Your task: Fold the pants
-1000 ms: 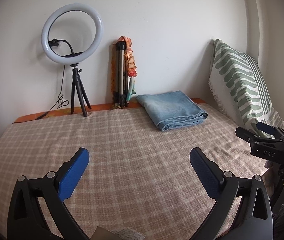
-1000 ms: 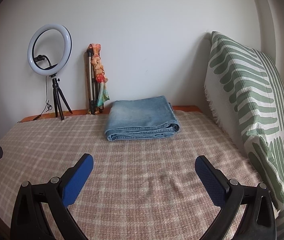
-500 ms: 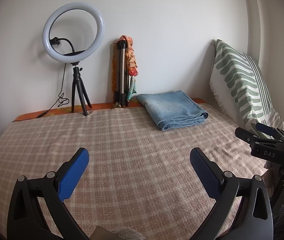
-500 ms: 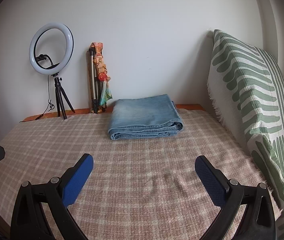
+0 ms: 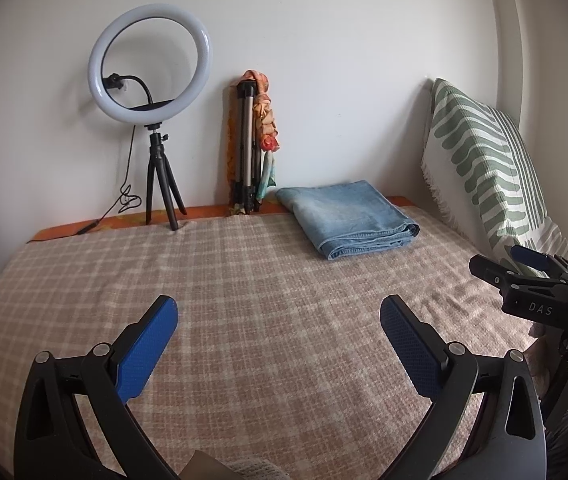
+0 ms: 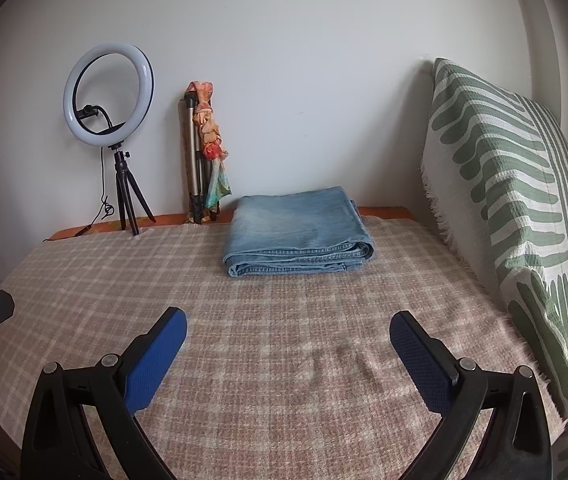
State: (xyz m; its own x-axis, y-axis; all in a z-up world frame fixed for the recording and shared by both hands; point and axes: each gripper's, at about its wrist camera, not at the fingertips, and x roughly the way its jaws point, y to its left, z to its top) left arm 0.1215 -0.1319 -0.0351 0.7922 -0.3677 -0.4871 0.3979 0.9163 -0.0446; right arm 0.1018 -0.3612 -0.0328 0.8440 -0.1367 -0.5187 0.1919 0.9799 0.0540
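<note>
Both jaws are held wide open and empty as the folded light-blue denim pants are drawn slightly nearer, suggesting folding is finished.

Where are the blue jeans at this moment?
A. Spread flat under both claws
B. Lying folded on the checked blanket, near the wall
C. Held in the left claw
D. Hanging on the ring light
B: the jeans lie folded in a neat stack on the blanket, and both open claws are apart from them.
</note>
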